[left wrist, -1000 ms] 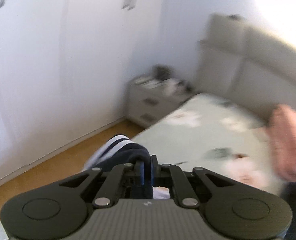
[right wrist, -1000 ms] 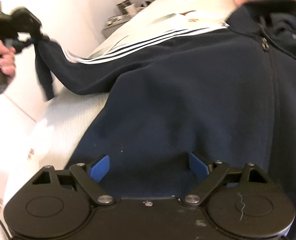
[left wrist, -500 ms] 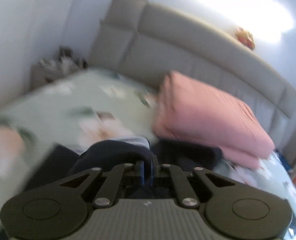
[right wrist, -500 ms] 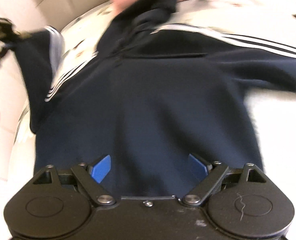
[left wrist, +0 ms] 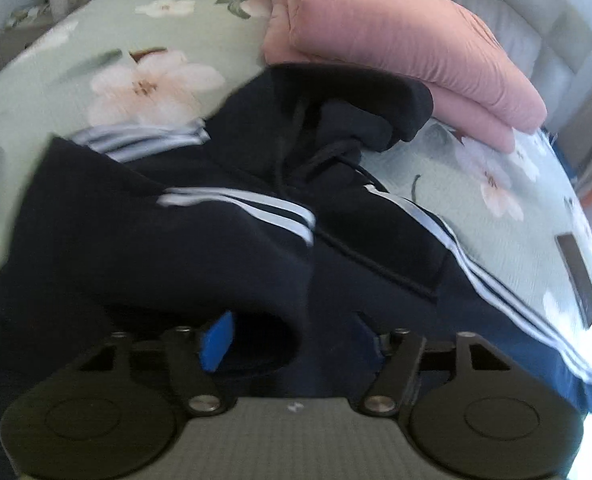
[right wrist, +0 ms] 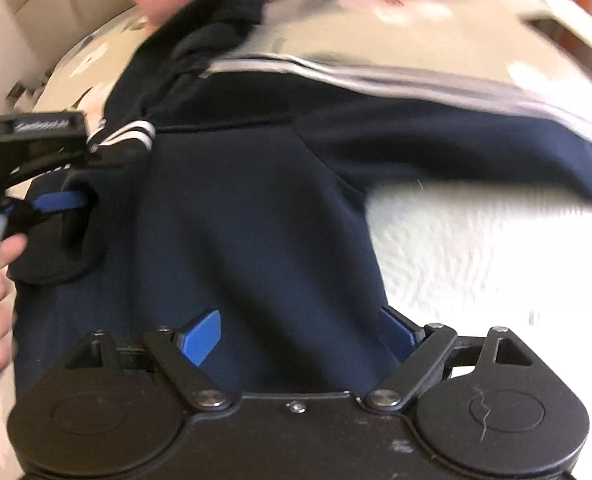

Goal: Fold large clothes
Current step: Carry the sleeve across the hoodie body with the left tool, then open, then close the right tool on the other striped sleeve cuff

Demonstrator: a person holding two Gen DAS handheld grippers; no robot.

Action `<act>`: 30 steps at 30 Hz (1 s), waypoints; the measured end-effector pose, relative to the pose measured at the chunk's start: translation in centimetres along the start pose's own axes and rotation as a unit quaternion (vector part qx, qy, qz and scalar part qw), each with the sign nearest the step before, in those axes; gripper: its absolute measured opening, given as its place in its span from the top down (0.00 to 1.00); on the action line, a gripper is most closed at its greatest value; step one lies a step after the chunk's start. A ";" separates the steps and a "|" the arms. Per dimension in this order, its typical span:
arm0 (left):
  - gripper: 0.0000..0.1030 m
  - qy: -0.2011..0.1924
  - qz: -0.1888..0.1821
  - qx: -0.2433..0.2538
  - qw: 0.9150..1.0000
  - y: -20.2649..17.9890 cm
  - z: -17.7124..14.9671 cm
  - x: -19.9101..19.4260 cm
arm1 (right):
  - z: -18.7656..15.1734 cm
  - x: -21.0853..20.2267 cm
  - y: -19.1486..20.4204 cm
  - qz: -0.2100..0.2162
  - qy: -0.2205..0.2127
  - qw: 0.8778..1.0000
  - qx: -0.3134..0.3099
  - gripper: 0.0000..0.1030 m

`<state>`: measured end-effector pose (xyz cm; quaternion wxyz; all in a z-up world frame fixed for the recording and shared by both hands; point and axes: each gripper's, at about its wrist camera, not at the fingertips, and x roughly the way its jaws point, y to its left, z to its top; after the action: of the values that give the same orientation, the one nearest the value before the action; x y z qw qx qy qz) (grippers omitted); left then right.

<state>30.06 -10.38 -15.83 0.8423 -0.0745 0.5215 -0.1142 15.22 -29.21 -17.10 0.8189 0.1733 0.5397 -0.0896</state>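
Swung in from the bedside, the left gripper (left wrist: 292, 338) now lets its jaws spread over the folded-in sleeve (left wrist: 168, 240), while the right gripper (right wrist: 296, 336), jaws also spread, sits nearer the hoodie (right wrist: 248, 216) hem.

A wide bed with a pale green, flower-printed cover (left wrist: 168, 28) carries everything. A navy hooded sweatshirt with white sleeve stripes (left wrist: 232, 208) lies spread across its middle. At one o'clock, a folded pink quilt (left wrist: 396, 36) touches the hood. At three o'clock lies a flat dark rectangular object (left wrist: 578, 276).
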 end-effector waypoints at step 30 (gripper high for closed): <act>0.17 -0.046 0.136 -0.082 0.986 14.4 0.3 -6.3 | 5.5 8.9 21.7 0.046 -0.090 0.967 -0.235 1.00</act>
<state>29.28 5.24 -13.78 0.8641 -0.0768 0.4950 0.0486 30.76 -10.87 -19.25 0.8849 -0.0080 0.4616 0.0619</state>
